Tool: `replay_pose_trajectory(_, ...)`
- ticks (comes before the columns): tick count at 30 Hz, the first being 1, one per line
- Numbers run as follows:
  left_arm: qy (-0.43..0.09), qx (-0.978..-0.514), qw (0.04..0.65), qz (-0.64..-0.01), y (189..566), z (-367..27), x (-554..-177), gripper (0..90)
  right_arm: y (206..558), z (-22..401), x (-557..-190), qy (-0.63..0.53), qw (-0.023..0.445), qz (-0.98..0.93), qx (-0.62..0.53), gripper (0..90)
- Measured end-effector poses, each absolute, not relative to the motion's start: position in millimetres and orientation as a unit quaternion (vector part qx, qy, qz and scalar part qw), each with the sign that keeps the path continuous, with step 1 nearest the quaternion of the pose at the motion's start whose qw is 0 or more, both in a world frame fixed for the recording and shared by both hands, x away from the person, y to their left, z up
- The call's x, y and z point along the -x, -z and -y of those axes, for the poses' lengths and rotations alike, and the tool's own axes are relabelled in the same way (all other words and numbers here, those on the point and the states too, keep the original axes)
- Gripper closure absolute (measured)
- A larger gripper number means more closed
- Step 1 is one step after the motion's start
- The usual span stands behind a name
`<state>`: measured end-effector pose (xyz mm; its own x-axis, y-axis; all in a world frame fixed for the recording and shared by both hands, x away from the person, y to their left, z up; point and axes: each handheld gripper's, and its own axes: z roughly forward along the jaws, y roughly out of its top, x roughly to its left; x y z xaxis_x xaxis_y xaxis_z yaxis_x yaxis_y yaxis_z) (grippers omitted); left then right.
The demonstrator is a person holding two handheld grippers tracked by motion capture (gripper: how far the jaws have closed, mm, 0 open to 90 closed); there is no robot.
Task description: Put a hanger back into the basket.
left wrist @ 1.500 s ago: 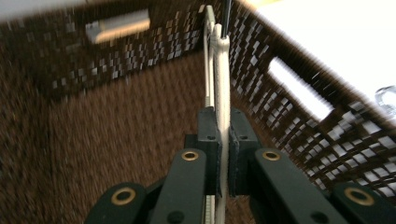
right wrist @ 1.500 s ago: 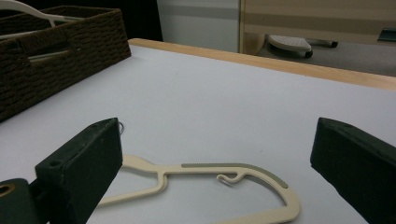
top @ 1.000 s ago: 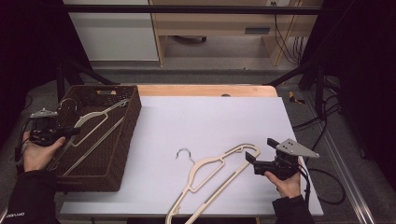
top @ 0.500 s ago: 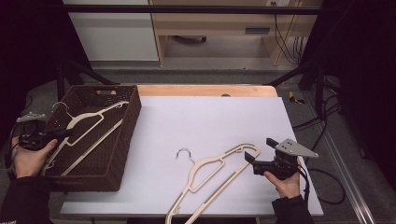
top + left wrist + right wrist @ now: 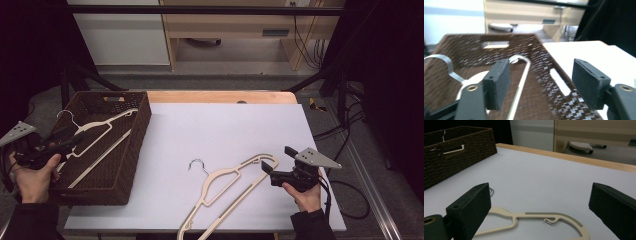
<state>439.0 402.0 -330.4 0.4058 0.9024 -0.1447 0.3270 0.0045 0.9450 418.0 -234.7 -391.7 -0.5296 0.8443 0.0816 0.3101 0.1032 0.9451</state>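
A brown woven basket [image 5: 131, 150] stands at the table's left end, with a cream hanger [image 5: 102, 126] lying inside it. My left gripper [image 5: 71, 142] hangs over the basket's near left side. Its jaws have just been opening and now stand open; the hanger [image 5: 522, 79] lies below them, untouched by the pads [image 5: 497, 83]. A second cream hanger [image 5: 227, 182] lies on the white table [image 5: 225, 125] toward the front. My right gripper [image 5: 268, 167] is open at that hanger's right end, low over the table. In the right gripper view the hanger [image 5: 534, 216] lies between and below the open jaws.
The basket wall [image 5: 469, 42] has a handle slot on its far side. A wooden strip [image 5: 220, 96] edges the table's back. Behind it is a floor with cabinets and cables. The basket [image 5: 456, 145] sits far left in the right gripper view.
My left gripper let go of the hanger in the basket, opened, and drew back to the left and up. The hanger now rests in the basket. The right gripper has kept still.
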Motion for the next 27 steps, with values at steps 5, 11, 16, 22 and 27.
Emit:
replay_pose_trajectory(5, -0.269, -0.661, 0.546, -0.439, 332, -370, -430, 18.5, 389, 232, -418, -0.528, 0.252, -0.698, -0.414, 5.0)
replay_pose_trajectory(11, -0.265, -0.672, 0.557, -0.411, 339, -331, -421, 10.4, 390, 229, -420, -0.525, 0.249, -0.702, -0.412, 5.0)
replay_pose_trajectory(16, -0.250, -0.685, 0.559, -0.395, 346, -303, -417, 7.9, 391, 226, -422, -0.523, 0.243, -0.704, -0.414, 5.4)
replay_pose_trajectory(22, -0.236, -0.711, 0.550, -0.371, 356, -274, -415, 7.5, 392, 220, -424, -0.521, 0.237, -0.708, -0.414, 5.6)
replay_pose_trajectory(27, -0.226, -0.726, 0.544, -0.355, 363, -256, -412, 7.5, 393, 212, -427, -0.515, 0.233, -0.717, -0.408, 5.9)
